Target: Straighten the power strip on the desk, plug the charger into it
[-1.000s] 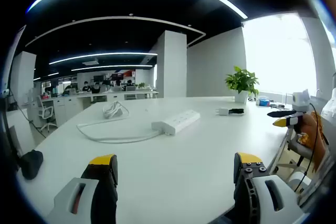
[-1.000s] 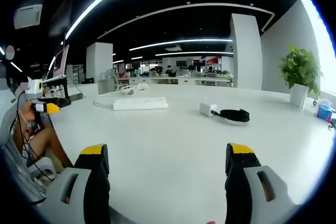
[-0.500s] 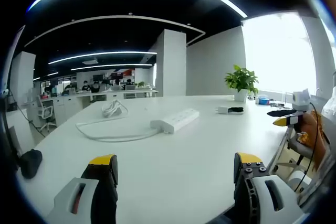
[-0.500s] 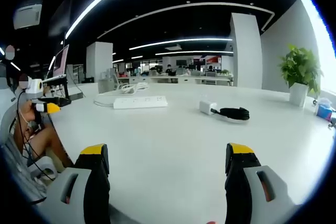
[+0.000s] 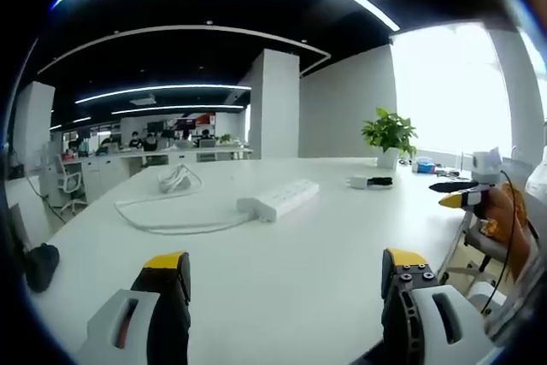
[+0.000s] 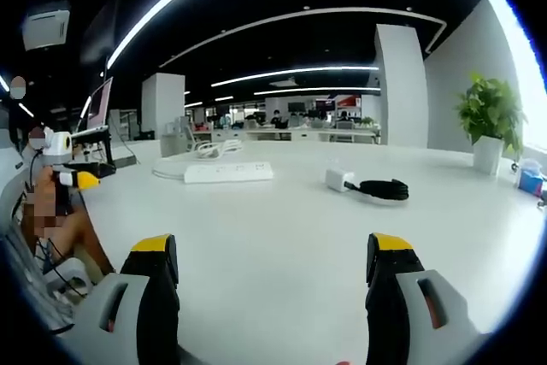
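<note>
- Open-plan office with curved ceiling lights; broad white desk [image 5: 282, 271] carrying all the items.
- Long white plastic power strip [image 5: 279, 198] lying at a slant mid-desk, its white cable looping away; judged not yet straightened.
- Small white cube charger [image 6: 338, 179] with coiled black cord, set well apart from the strip, unplugged.
- Left gripper [image 5: 286, 284] and right gripper [image 6: 272, 269]: jaws spread wide, empty, poised at the desk's near edge, presumably ready to reach.
</note>
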`<action>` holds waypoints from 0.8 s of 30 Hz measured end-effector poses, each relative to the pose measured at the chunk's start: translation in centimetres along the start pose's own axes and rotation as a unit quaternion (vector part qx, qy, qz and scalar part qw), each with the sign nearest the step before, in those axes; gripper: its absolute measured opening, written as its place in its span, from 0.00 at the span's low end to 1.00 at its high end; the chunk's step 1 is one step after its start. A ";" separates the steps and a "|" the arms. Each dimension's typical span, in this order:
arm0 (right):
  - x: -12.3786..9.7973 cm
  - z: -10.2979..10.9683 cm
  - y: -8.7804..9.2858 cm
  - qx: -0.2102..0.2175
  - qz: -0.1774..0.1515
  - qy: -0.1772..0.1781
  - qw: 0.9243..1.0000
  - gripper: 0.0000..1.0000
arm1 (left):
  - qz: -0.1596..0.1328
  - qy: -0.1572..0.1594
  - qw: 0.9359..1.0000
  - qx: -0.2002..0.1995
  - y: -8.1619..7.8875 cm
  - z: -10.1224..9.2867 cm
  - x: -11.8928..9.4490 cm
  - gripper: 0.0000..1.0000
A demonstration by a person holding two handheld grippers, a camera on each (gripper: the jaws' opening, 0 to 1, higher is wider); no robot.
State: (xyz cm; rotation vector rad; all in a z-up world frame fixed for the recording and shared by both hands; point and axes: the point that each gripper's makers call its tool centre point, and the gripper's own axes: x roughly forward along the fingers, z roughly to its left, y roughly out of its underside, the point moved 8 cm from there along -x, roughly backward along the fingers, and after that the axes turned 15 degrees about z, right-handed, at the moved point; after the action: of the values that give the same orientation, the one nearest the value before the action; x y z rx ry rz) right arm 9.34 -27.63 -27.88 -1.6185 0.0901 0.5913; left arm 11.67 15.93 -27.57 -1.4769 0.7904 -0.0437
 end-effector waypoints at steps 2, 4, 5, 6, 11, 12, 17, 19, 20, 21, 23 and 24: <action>0.1 -0.1 0.0 -0.001 -0.001 -0.002 1.000 0.91 | -0.002 0.001 1.000 -0.005 0.0 0.1 0.2 0.94; 0.3 -0.2 -0.1 -0.005 -0.003 -0.007 1.000 0.91 | 0.001 0.001 1.000 -0.007 0.0 0.2 0.4 0.94; 0.4 -0.3 -0.1 -0.007 -0.001 -0.009 1.000 0.91 | 0.002 0.000 1.000 -0.009 0.1 0.3 0.5 0.94; 0.5 -0.4 -0.1 -0.010 -0.001 -0.010 1.000 0.91 | 0.003 -0.001 1.000 -0.010 0.1 0.4 0.6 0.94; 1.0 -0.7 -0.3 -0.028 0.008 -0.011 1.000 0.92 | -0.003 -0.003 1.000 -0.014 0.0 0.8 1.2 0.94; 1.2 -0.7 -0.4 -0.031 0.008 -0.013 0.999 0.92 | -0.004 -0.004 1.000 -0.012 0.0 0.8 1.3 0.94; 1.9 -0.7 -0.4 -0.024 0.004 -0.030 0.999 0.95 | -0.003 -0.007 1.000 0.004 -0.1 0.8 1.9 0.96; 2.1 -0.6 -0.5 -0.022 0.003 -0.030 0.999 0.95 | -0.005 -0.006 1.000 0.006 -0.3 0.7 2.1 0.97; 2.1 -0.6 -0.6 -0.021 0.001 -0.030 0.999 0.95 | -0.005 -0.006 1.000 0.007 -0.3 0.7 2.3 0.97; 2.2 -0.6 -0.6 -0.021 0.001 -0.029 0.999 0.95 | -0.003 -0.005 1.000 0.009 -0.4 0.6 2.4 0.97; 2.4 -0.6 -0.8 -0.021 -0.002 -0.028 0.999 0.96 | -0.002 -0.003 1.000 0.017 -0.6 0.5 2.6 0.98; 2.5 -0.6 -1.0 -0.020 -0.004 -0.025 0.999 0.96 | -0.001 -0.002 1.000 0.019 -0.7 0.6 2.7 0.98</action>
State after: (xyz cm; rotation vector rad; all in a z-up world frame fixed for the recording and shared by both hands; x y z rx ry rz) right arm 12.06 -27.33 -28.00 -1.6415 0.0344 0.6301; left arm 14.26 15.01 -28.22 -1.4416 0.7796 -0.0569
